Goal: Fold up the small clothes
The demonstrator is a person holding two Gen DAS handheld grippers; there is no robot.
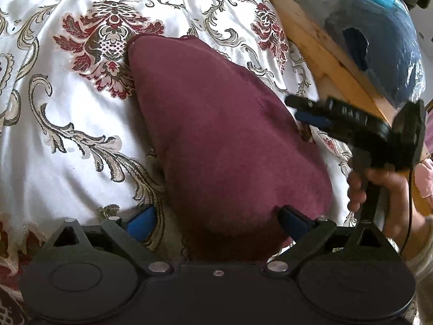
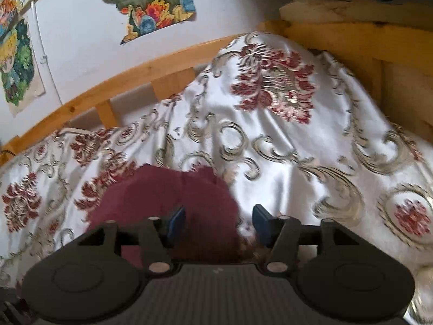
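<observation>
Maroon garment (image 1: 224, 146) is lying folded on the white floral bedspread (image 1: 67, 124), narrow end pointing far, wide end reaching near into the left gripper (image 1: 216, 220). Left jaws are standing wide apart, blue pads either side of the near edge, not pinching anything. Right gripper (image 2: 219, 223) is also spread, jaws released, nothing between them; in the left view it is hanging at the garment's right edge, near the cloth, contact unclear because of blur. The person's hand (image 1: 379, 189) is gripping its handle.

In the right view the garment (image 2: 167, 197) is sitting low and left of centre, with the left pad (image 2: 177, 223) over the cloth and the other over bedspread.

Risks from here, as a judgement:
- Bedspread is glossy and looking slippery, so any push on the garment could be sliding the whole fold instead of creasing it.
- Closing either jaw low could be pinching bedspread along with the cloth and dragging both.
- Right gripper is off the edge, so a grasp there could be catching only the top layer and opening the fold.
- Wooden bed frame (image 1: 324, 54) is running close on the right; a wide swing could be knocking it.
</observation>
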